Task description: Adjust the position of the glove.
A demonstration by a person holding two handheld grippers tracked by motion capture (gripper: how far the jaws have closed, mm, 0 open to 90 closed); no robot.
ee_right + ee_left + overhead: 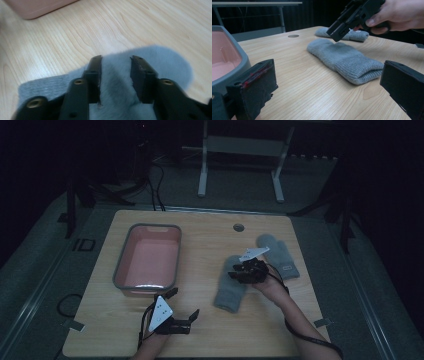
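Note:
Two grey mittens lie on the right half of the wooden table. The nearer mitten point(227, 295) point(347, 58) points its cuff toward me. My right gripper point(239, 272) point(335, 35) point(116, 58) is tipped down onto this mitten's upper part. A ridge of its grey knit point(165, 57) is bunched between the narrowed jaws. The other mitten point(280, 252) point(354, 35) rests flat just behind the right hand. My left gripper point(184, 304) point(327, 72) sits low at the table's front left, jaws wide apart and holding nothing, facing the mittens.
A pink tub with a grey rim point(120, 265) point(227, 75) point(37, 8) stands on the left half of the table, close to my left gripper. A round cable hole point(238, 227) point(293, 36) is near the far edge. A white table frame stands beyond on the floor.

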